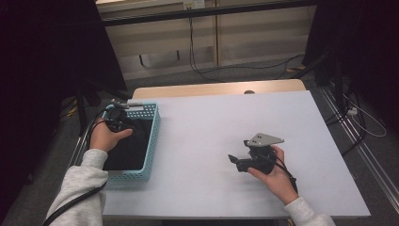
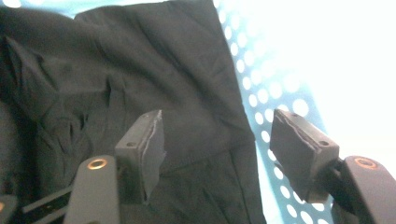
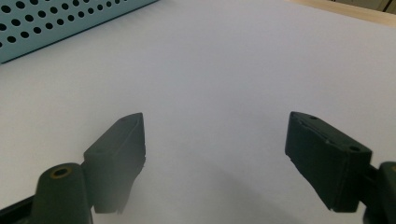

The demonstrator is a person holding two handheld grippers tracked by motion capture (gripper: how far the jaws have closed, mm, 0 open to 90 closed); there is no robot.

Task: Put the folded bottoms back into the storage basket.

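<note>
Looks like a lab or test room: bare white surface (image 1: pixel 221 132) ringed by dark curtains, loose cables (image 1: pixel 202 70) trailing across grey floor behind the surface, plain pale wall panels beyond, metal rail on the floor right of the surface.

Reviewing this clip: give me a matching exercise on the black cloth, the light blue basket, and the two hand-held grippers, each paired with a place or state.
Things
1. crumpled black fabric cloth
2. light blue perforated plastic basket
3. left gripper
4. right gripper

Places or states
A. jaws apart over the bare white table, nothing between them
B. stands at the table's left edge
C. lies inside the basket
D. jaws apart above the cloth, not pressing it

Pairs: 1-C, 2-B, 3-D, 4-A
</note>
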